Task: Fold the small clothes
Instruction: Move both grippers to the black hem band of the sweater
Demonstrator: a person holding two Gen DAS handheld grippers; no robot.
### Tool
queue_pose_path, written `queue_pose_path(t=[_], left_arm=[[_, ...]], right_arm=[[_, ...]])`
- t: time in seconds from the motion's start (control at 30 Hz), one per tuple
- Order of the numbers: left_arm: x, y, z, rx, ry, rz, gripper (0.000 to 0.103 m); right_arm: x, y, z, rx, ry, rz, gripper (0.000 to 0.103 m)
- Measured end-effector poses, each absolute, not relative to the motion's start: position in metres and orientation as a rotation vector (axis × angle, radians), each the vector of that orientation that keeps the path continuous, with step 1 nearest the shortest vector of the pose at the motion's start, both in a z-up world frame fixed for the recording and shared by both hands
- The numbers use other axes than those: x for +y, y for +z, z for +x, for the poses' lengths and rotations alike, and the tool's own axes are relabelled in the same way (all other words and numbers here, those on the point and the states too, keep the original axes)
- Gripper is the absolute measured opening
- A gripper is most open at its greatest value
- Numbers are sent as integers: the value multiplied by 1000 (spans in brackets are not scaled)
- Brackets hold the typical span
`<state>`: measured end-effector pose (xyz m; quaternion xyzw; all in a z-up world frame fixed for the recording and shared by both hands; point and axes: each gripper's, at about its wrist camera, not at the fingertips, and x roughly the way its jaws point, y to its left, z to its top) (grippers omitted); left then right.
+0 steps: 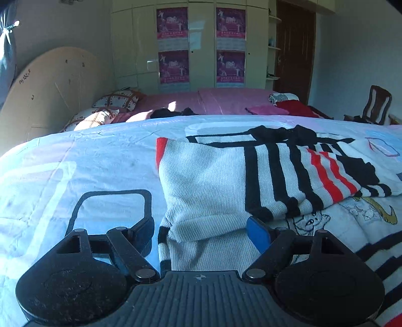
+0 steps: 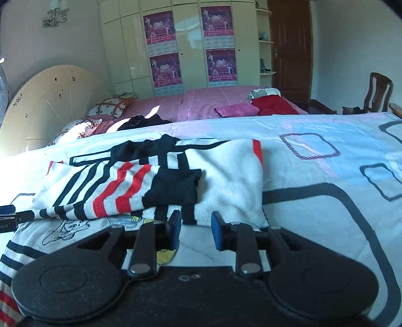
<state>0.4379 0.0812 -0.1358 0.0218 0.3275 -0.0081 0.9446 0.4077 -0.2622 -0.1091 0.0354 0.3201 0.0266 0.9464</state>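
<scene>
Only rightward: cartoon print, both grippers' fingers (image 2: 176, 226) apart above striped sweater (image 2: 226, 171).

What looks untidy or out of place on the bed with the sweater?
The striped sweater is only half folded: one sleeve lies slanted across the body, and the black collar is bunched. Behind it, a dark garment lies crumpled on the pink bed. Nothing looks spilled or damaged.

Beyond the fingers, a pink bed (image 2: 201, 105) meets a cream wardrobe (image 2: 130, 42) (four purple posters (image 2: 218, 21) on it); a wooden chair (image 2: 378, 93) stands far right.
</scene>
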Motion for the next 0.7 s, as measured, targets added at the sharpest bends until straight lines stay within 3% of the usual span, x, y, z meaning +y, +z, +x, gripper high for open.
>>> queue_pose_path(t=[0.2,0.37,0.7], left_arm=[[84,-137,394,699,2,28,80],[88,-144,347,743,47,29,86],[98,-151,237,811,-49,-207,85]], right_arm=[[-271,-110,369,690,34,93,28],[-284,-119,343,740,55,96,43],[-348,-140,249,828,131,256,43]])
